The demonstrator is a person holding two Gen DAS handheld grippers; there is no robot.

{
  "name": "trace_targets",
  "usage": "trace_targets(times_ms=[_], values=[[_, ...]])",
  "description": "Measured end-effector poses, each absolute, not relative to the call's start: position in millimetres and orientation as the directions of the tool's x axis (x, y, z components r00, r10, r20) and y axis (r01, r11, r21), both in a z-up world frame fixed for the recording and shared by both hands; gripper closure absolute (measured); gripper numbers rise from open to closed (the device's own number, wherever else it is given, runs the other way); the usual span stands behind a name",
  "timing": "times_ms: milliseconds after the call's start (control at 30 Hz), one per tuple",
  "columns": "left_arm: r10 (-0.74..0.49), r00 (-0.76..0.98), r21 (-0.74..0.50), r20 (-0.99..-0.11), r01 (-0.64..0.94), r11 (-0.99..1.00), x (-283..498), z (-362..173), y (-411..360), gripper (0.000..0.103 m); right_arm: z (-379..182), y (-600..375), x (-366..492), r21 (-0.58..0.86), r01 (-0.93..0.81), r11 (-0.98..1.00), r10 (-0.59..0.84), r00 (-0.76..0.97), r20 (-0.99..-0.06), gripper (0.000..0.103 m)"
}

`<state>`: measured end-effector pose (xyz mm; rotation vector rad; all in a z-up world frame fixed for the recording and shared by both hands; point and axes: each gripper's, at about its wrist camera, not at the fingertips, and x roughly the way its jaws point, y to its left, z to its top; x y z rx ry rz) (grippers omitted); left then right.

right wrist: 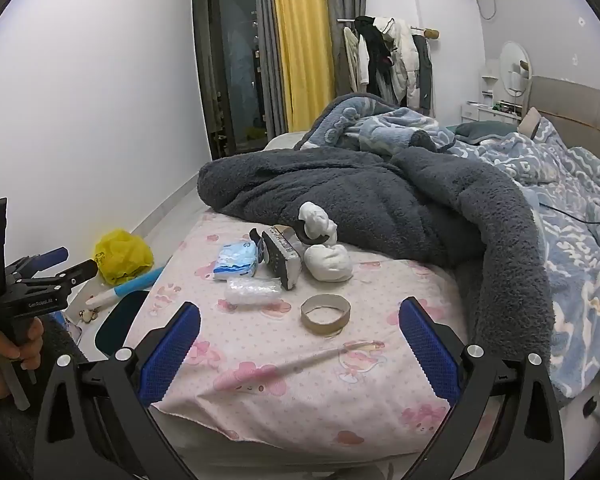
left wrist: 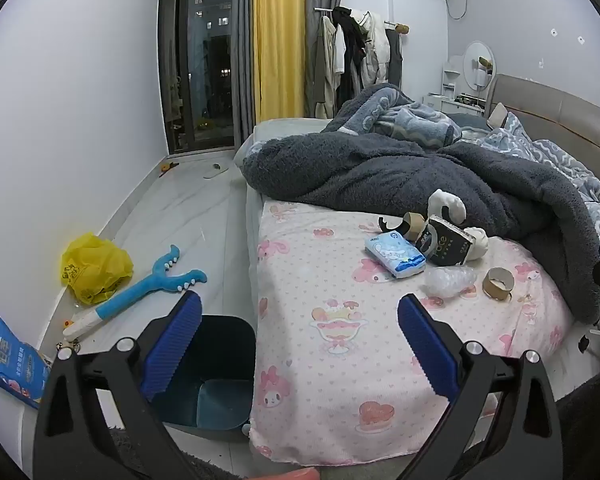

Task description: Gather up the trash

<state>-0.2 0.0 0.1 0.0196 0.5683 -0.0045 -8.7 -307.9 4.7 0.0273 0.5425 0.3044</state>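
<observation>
On the bed's sheet [right wrist: 260,344] a cardboard ring [right wrist: 325,315] lies nearest, with a plastic wrap [right wrist: 252,291] to its left; behind those sit a tissue pack [right wrist: 236,260], a box [right wrist: 282,258] to the pack's right and wadded paper [right wrist: 327,264] right of the box. Behind the lot the blanket [right wrist: 380,196] is heaped across the bed. Down on the floor left of the bed stands the bin [left wrist: 216,364], with a plastic bag [left wrist: 96,270] beyond it near the wall.

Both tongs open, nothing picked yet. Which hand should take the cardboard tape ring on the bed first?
Right, probably. The cardboard ring lies just ahead of the open right tongs, nearly centred. From the left tongs it sits far off to the right; they hang nearer the bin.
</observation>
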Motion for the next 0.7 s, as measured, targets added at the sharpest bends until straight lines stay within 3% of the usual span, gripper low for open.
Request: trace_targets(times_ms=[700], values=[[0.001,0.842,0.017,-0.54,0.01,1.0,-0.1,0.1,-0.1,0.003,4.3,-306.7,-8.8,0.102,-0.278,0.955,0.29,0.813,-0.505,0.003]])
